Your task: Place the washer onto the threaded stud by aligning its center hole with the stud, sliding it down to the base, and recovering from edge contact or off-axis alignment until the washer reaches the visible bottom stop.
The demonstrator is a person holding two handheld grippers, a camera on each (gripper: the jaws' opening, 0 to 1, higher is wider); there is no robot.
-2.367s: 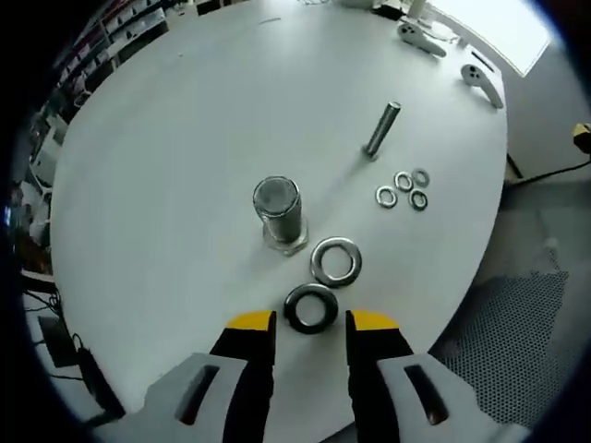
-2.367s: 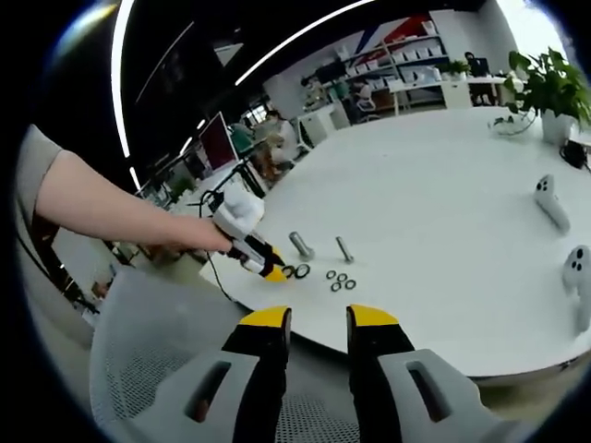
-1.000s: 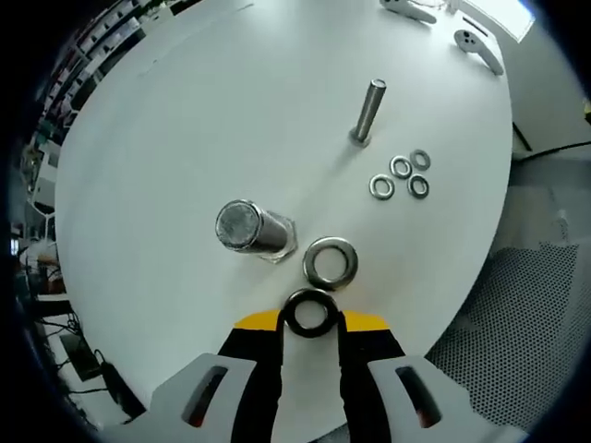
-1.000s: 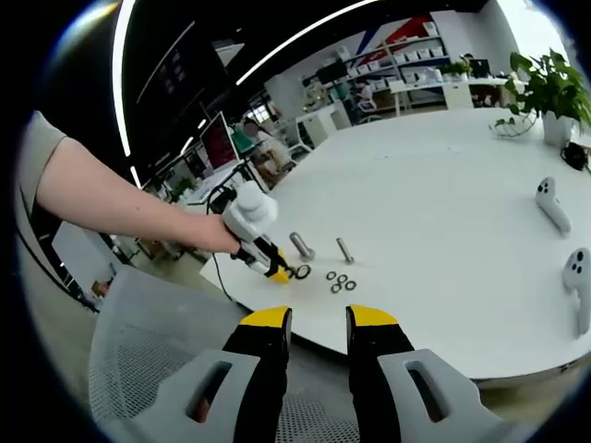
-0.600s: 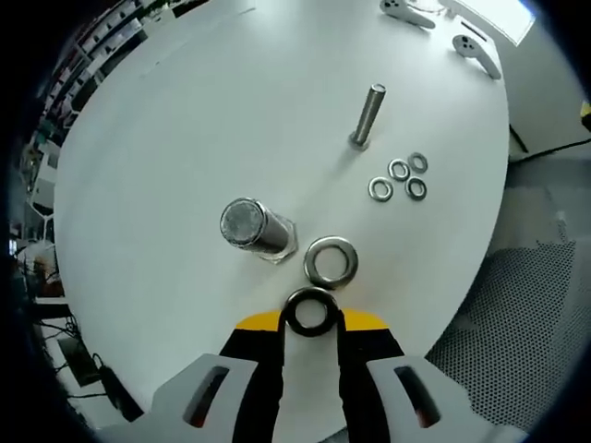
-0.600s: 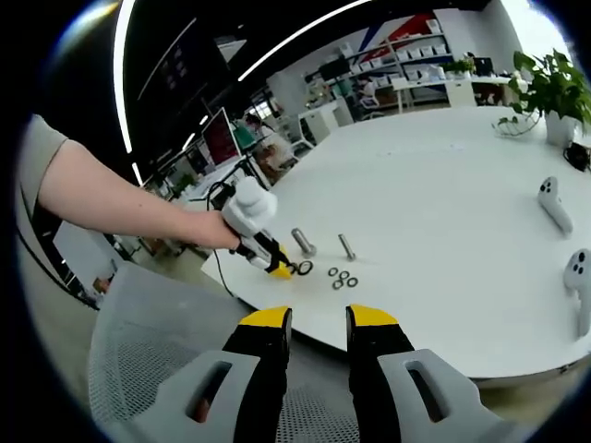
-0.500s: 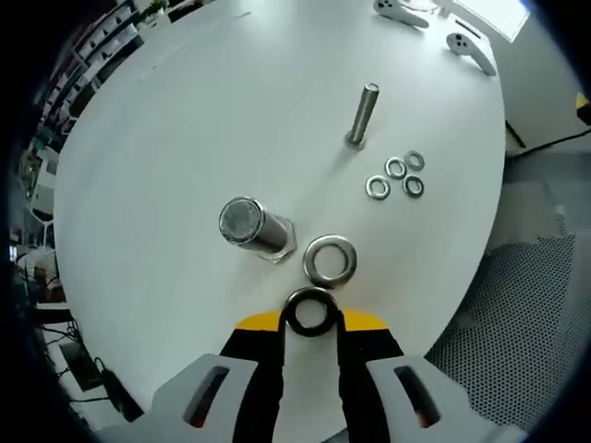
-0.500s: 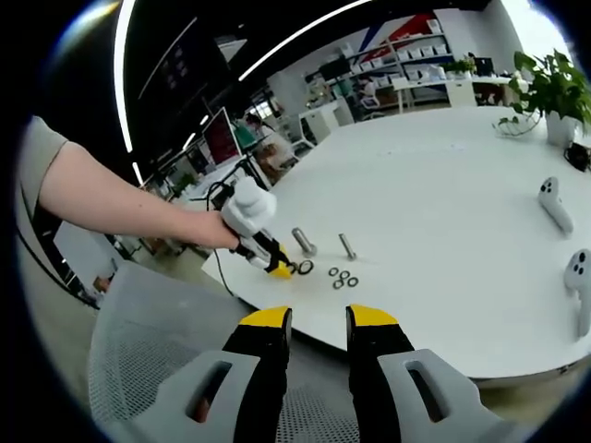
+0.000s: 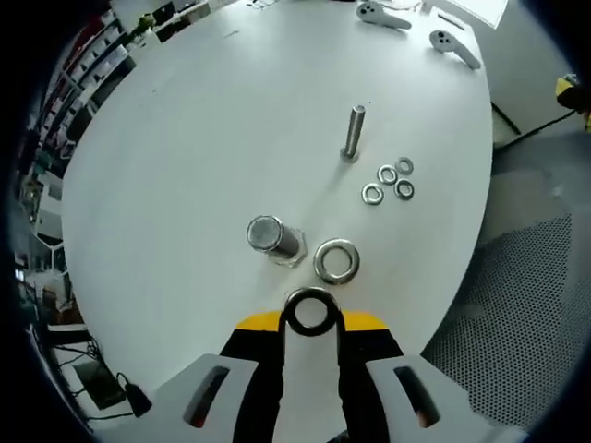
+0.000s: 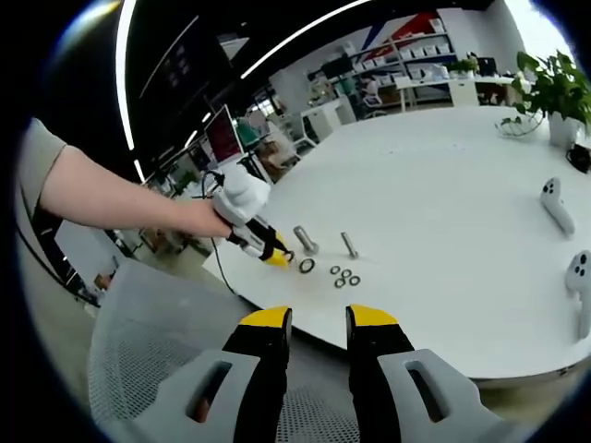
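So the left tool has its yellow-tipped jaws clamped on a dark washer, gripping it by the edges so the ring sits flat between the tips with its hole showing, held up above the white round bench. Just past it a second, shinier washer lies flat on the bench, and right beside that, to the left in the left gripper view, stands the big threaded stud on its hex base, seen almost end-on from above. The held washer is near the stud but not over it, so it's not on yet. Farther out there's a thinner bolt standing upright, with a little cluster of four small washers next to it. Two white controllers sit at the far edge of the bench. From the right gripper view you can see the person's bare arm reaching in with the left tool over the near edge of the bench, close to the stud, the thin bolt and the small washers. The right tool hangs back off the bench with its jaws apart and nothing between them. A potted plant sits at the far right of the bench.
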